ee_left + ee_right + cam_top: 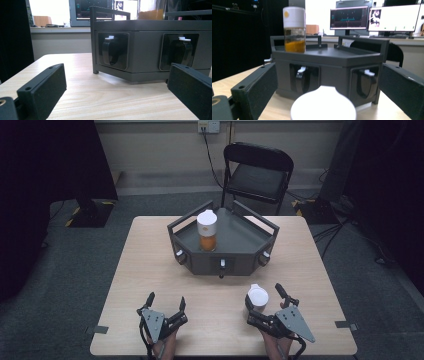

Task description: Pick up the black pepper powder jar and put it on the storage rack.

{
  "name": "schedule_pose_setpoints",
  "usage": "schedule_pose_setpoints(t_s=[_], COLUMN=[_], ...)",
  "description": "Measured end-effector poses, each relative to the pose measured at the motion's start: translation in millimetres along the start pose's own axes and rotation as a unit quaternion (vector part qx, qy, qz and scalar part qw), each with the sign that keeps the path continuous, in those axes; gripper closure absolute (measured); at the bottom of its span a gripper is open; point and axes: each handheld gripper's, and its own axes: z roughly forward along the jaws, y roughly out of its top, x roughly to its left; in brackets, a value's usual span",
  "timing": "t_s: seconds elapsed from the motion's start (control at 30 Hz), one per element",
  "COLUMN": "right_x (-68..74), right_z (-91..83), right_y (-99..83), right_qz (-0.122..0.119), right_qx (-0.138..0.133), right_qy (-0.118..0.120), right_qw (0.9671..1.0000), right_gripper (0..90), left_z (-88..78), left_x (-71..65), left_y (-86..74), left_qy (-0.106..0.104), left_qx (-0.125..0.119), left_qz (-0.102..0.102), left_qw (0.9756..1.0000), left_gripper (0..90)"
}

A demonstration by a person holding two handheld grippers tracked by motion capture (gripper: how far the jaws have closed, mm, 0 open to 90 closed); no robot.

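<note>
The left gripper [166, 304] is spread wide, nothing between its fingers. The white cup [257, 297] stands upright between the right gripper's [265, 299] parted fingers, ungrasped. The right gripper view reveals monitors [349, 18] beyond. Ahead, the jar [207, 230] on the tray [235, 251] holds orange stuff.

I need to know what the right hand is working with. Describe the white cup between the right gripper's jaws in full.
The white cup is small, round and opaque, plastic by the look of it, with a small pouring lip on its rim. It stands upright on the wooden table, in front of the dark grey tray stand. The right hand-held gripper has its jaws open on either side of the cup; whether they touch it is unclear. Its contents cannot be seen.
</note>
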Motion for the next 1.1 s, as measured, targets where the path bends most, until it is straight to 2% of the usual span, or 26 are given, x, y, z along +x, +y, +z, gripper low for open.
schedule_pose_setpoints(t_s=[0.23,0.4,0.6,1.1], right_x=[2.3,1.6,-0.7,-5.0], right_z=[3.2,2.6,3.8,5.2], right_y=[-3.8,-6.5,-6.2,-5.3], right_qz=[0.008,0.009,0.010,0.019], right_qx=[0.025,0.037,0.063,0.091], right_qy=[-0.002,0.003,0.009,0.017], right_qw=[0.9997,0.9993,0.9979,0.9955], right_gripper=[5.7,11.1,17.6,27.4], left_z=[-0.1,-0.1,0.0,-0.1], left_x=[-0.7,-0.7,-0.7,-1.4], left_y=[0.0,0.0,-0.1,-0.1], left_qy=[0.002,0.002,0.002,0.004], left_qx=[0.000,0.000,0.000,0.000], left_qz=[0.000,0.000,0.000,0.000], left_qw=[1.0000,1.0000,1.0000,1.0000], left_gripper=[1.2,1.2,1.2,1.3])
